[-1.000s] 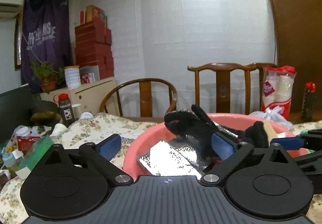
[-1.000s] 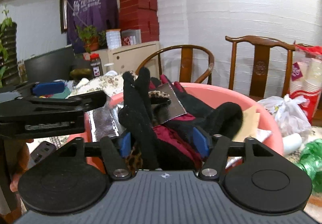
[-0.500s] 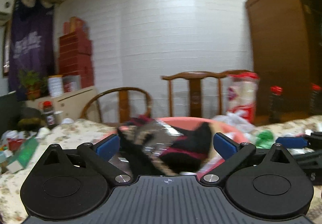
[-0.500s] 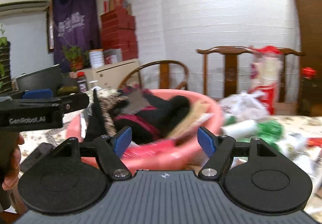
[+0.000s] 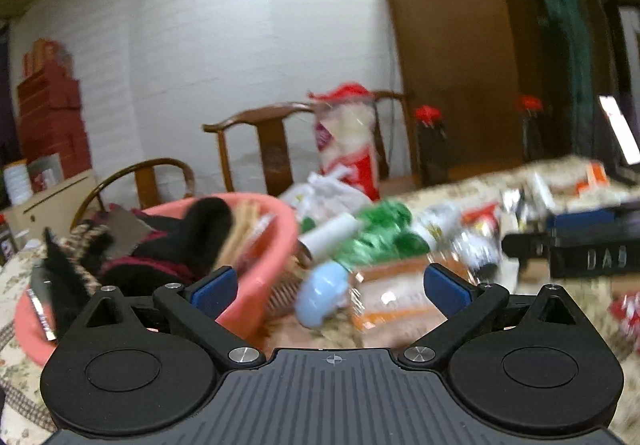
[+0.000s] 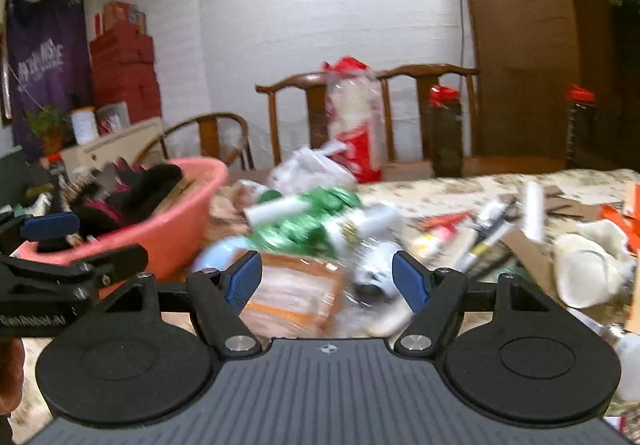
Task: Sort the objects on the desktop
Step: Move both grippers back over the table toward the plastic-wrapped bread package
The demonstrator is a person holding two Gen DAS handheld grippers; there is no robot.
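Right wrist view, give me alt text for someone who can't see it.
The open, empty right tool points at blurred clutter on a floral tablecloth: an orange-striped clear packet and crumpled green foil. A round pink plastic basin holding dark gloves sits left.

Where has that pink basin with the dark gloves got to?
The pink basin sits at the left of the right wrist view, on the flowered tablecloth before the round-backed chair. The green wrapped bundle lies just right of it.
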